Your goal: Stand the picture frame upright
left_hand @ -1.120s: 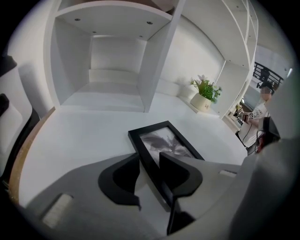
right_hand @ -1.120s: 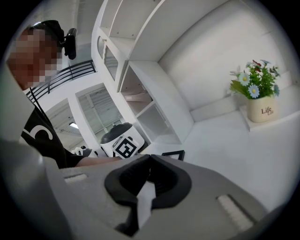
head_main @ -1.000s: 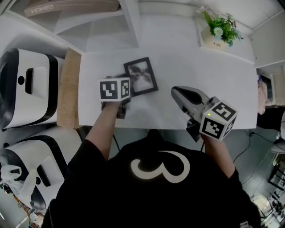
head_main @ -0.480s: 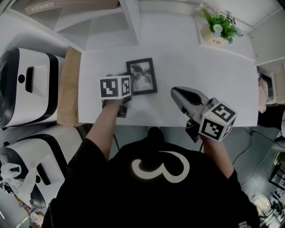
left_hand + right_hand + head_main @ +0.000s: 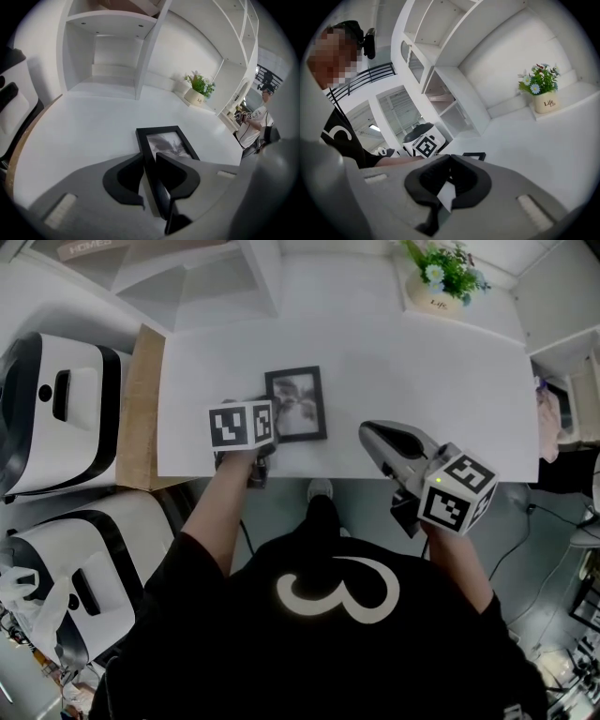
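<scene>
Two tools hovering over white table [image 5: 422, 381], left tool [image 5: 149, 161] clamping (jaws just closing) left border of black rectangular picture frame [image 5: 296, 405] lying flat near table's front, right tool [image 5: 450, 158] pinching shut, empty, well apart.

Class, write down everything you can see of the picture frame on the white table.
The picture frame is a rectangle with a black, matte border around a greyish photo. It lies flat, face up, on the white table. The left gripper has just been closing its jaws on the frame's left side, which sits between them.
</scene>
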